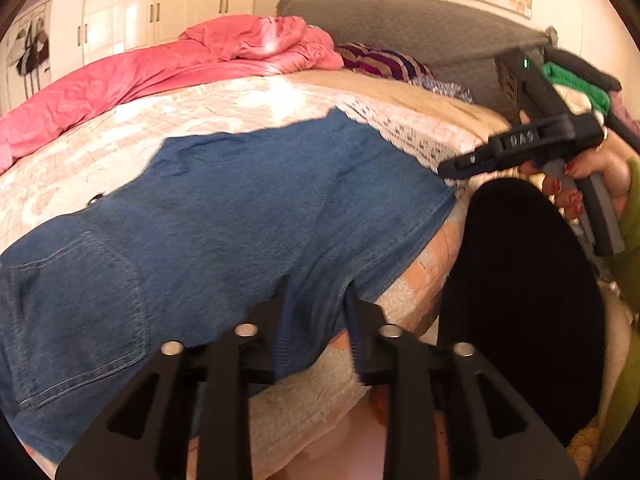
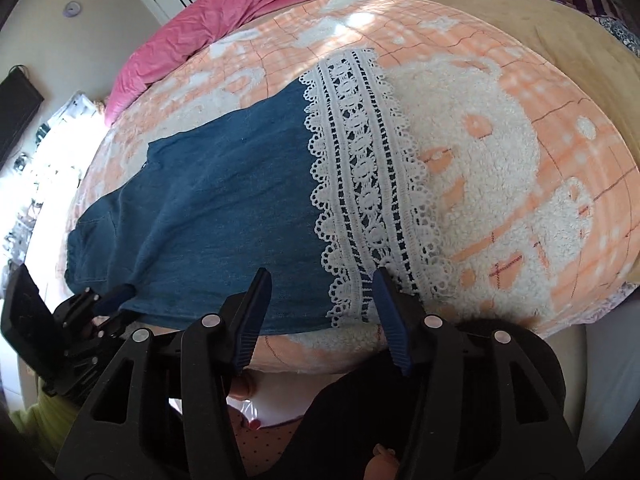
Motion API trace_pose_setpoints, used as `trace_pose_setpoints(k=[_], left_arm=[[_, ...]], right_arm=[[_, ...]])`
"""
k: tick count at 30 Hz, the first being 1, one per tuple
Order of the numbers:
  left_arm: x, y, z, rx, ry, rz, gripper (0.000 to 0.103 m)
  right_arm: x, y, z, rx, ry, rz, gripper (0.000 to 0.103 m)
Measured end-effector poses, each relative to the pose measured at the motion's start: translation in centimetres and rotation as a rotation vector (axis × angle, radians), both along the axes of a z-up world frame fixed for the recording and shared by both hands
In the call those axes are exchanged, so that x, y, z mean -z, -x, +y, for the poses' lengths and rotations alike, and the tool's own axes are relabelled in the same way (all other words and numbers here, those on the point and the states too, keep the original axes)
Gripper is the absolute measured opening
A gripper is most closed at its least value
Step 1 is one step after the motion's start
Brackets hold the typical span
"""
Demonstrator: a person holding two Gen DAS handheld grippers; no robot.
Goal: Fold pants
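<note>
Bed (image 2: 520, 128), fleece blanket. Pants (image 2: 224, 200) lie flat near its 6 o'clock edge, lace hem (image 2: 360, 184) at 3. Left gripper (image 1: 316, 300): fingers parted, denim edge between, not pinched. Right gripper (image 2: 320, 280): released, over hem. Risk: released edge slides off bed, undoing the fold.

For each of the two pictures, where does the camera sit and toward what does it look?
Left wrist: sits on the left gripper, facing across the denim pants toward the pink quilt and headboard; shows its own jaws, the right gripper and a hand.
Right wrist: sits on the right gripper, looking down at the pants' lace hem; shows its own open jaws and the left gripper.
Both share the pants and the patterned blanket.
</note>
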State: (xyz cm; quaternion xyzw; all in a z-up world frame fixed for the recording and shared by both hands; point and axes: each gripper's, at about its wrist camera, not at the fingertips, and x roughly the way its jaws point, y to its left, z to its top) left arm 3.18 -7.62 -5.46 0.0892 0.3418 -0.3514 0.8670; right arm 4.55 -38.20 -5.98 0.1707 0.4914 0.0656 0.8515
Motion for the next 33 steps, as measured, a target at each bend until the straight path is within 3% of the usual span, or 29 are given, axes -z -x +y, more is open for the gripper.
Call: trace_pose_setpoints(k=[2, 4, 9, 11, 13, 14, 17, 19, 21, 23, 24, 25, 28, 33], left_arm=[[-0.8, 0.2, 1.5, -0.033, 0.036, 0.003, 0.028], [-1.5, 0.4, 2.8, -0.074, 0.054, -0.002, 0.036], [-3.3, 0.7, 8.1, -0.288, 0.061, -0.019, 0.041], [-4.0, 0.9, 10.4, -0.412, 0.029, -0.043, 0.049], [-4.4, 0.8, 12.3, -0.550, -0.029, -0.059, 0.065], [-4.5, 0.7, 13.2, -0.613, -0.053, -0.072, 0.066], [-4.5, 0.0, 16.0, -0.741, -0.035, -0.042, 0.077], [-4.1, -0.9, 17.1, -0.759, -0.010, 0.006, 0.083], [-3.7, -2.2, 16.9, -0.764, -0.030, 0.034, 0.084], [-2.9, -3.5, 17.0, -0.768, 0.001, 0.102, 0.083], [-2.4, -3.9, 17.4, -0.776, 0.011, 0.129, 0.078], [-1.9, -4.1, 17.5, -0.773, 0.016, 0.144, 0.056], [-1.1, -5.2, 17.4, -0.774, 0.003, 0.158, 0.045], [-2.0, -5.1, 18.9, -0.789, 0.032, 0.146, 0.043]], right_arm=[[-0.1, 0.0, 0.3, -0.008, 0.013, -0.005, 0.046], [-0.4, 0.0, 0.5, -0.008, 0.023, -0.007, 0.046], [-2.9, 0.4, 1.4, -0.022, 0.058, -0.094, 0.053], [-3.5, 0.2, 2.1, -0.050, 0.055, -0.118, 0.056], [-3.5, -0.3, 3.1, -0.077, 0.057, -0.119, 0.058], [-3.5, -0.6, 3.5, -0.086, 0.061, -0.115, 0.058], [-3.2, -1.2, 4.7, -0.109, 0.069, -0.105, 0.059], [-2.9, -1.4, 5.1, -0.113, 0.072, -0.099, 0.062], [-2.6, -1.7, 5.5, -0.120, 0.074, -0.090, 0.062], [-2.5, -2.0, 5.6, -0.119, 0.082, -0.086, 0.065], [-2.5, -2.1, 5.6, -0.119, 0.085, -0.086, 0.066], [-2.4, -2.3, 5.7, -0.115, 0.098, -0.080, 0.069], [-1.9, -2.6, 5.7, -0.104, 0.115, -0.061, 0.073], [-0.2, -2.9, 5.2, -0.061, 0.150, 0.011, 0.080]])
